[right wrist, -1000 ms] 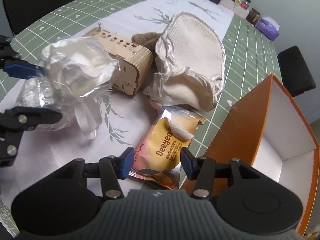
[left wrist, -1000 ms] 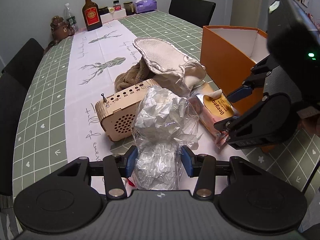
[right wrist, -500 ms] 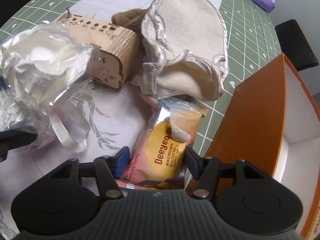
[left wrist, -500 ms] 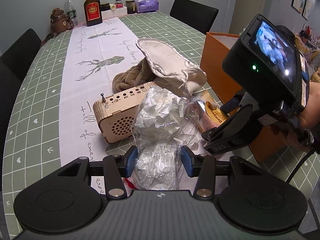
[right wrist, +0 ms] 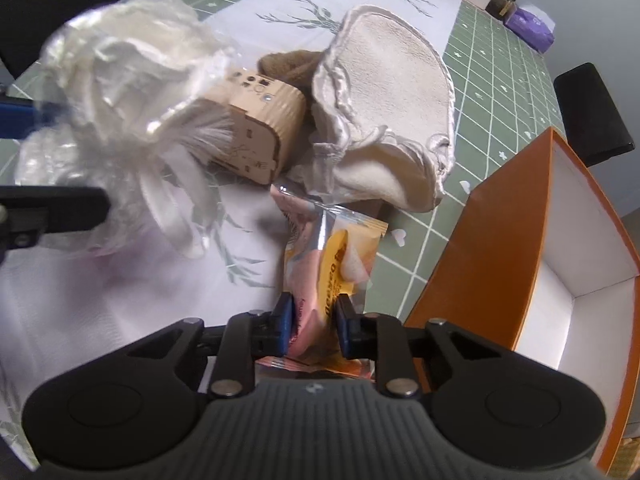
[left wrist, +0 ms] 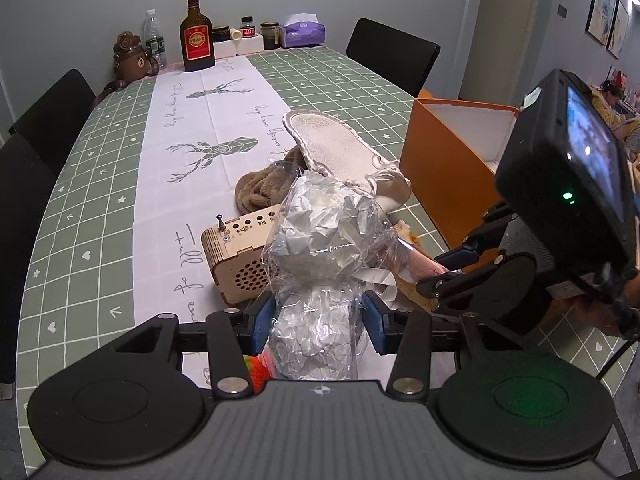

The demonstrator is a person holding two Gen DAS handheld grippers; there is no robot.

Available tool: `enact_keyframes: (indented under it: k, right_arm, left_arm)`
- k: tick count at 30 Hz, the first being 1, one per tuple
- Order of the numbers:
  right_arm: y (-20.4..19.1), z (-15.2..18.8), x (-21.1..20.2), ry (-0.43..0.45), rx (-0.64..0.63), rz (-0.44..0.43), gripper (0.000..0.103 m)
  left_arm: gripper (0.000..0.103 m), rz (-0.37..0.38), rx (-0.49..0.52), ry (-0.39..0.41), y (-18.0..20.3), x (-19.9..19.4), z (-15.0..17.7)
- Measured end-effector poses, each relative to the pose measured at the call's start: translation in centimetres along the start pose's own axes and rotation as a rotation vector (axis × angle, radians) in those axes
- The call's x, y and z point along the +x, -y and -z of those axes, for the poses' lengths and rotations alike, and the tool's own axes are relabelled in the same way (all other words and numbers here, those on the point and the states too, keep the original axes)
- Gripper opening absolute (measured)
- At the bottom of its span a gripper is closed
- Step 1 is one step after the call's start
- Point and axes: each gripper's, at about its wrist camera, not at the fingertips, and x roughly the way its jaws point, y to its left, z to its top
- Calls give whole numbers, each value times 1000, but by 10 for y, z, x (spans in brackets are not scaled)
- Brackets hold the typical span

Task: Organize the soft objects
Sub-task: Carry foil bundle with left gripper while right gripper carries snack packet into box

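My left gripper [left wrist: 316,322] is shut on a crinkled clear plastic bag with white stuffing [left wrist: 324,248] and holds it above the table; the bag also shows blurred in the right wrist view [right wrist: 120,92]. My right gripper [right wrist: 312,326] is shut on an orange and pink snack packet [right wrist: 332,264], squeezing it and tilting it up. The right gripper also shows in the left wrist view [left wrist: 452,270]. A cream slipper [right wrist: 384,120] and a brown plush cloth [left wrist: 264,188] lie behind. An open orange box [right wrist: 492,264] stands at the right.
A small wooden speaker box [left wrist: 240,248] sits on the white runner beside the bag. Bottles, jars, a tissue box [left wrist: 304,32] and a bear figure [left wrist: 128,56] stand at the table's far end. Black chairs surround the table.
My right gripper closed on the snack packet and lifted its end, so the packet now stands on edge. My left gripper rose a little with the plastic bag.
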Motion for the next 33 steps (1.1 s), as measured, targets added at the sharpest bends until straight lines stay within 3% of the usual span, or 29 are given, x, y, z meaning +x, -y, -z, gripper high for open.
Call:
enact_keyframes:
  k: [9, 17, 23, 33]
  right_arm:
    - [-11, 15, -31, 50, -32, -24, 19]
    - [1, 21, -79, 149, -8, -27, 18]
    - [14, 21, -109, 202, -2, 21, 18]
    - [59, 31, -128, 209, 59, 79, 18]
  left_arm:
    - [54, -14, 10, -31, 9, -4, 9]
    - [54, -40, 15, -36, 15, -20, -1]
    - [54, -51, 100, -47, 35, -32, -22]
    - [54, 2, 297, -165, 85, -17, -69]
